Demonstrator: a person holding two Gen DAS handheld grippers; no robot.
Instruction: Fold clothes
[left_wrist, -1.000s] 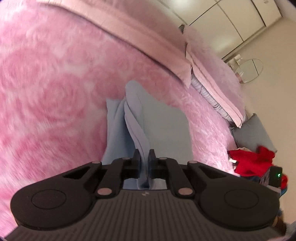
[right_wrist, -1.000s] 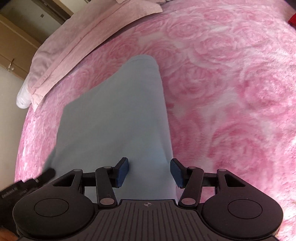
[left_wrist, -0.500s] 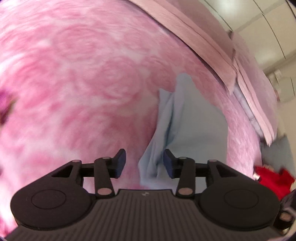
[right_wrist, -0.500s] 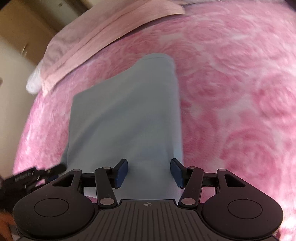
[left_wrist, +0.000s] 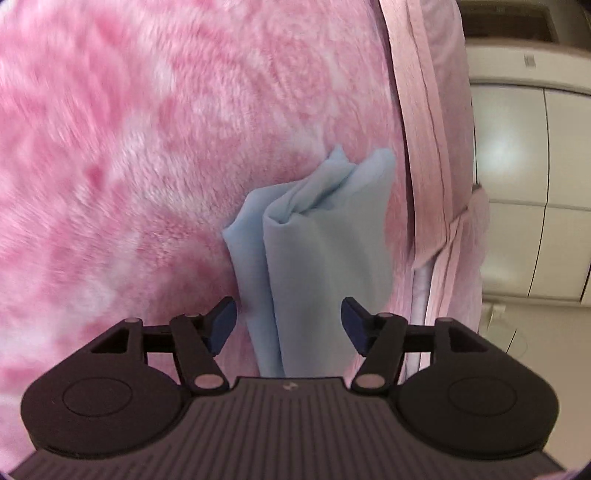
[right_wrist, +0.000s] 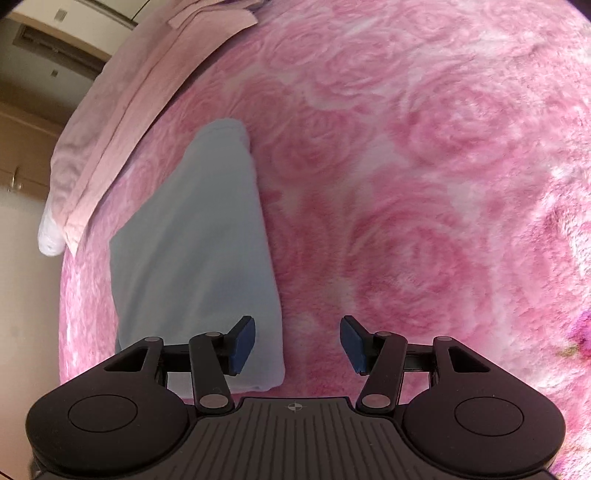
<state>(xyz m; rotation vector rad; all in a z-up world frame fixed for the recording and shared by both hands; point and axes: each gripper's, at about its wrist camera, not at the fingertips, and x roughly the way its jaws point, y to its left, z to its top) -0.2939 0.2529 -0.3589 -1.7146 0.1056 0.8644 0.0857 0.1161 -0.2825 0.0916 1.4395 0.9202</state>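
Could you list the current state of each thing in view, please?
Left gripper: open, holding nothing.
Right gripper: open, holding nothing.
Light blue garment: folded, lying on the blanket.
Pink rose blanket: spread flat.
Pink pillow: lying at the blanket's edge.

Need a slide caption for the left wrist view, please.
Open left gripper over a folded light-blue garment on a pink rose blanket.

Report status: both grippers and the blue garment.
Left gripper open, right gripper open, both empty. Blue garment folded on pink blanket, left edge bunched. Nothing in the way.
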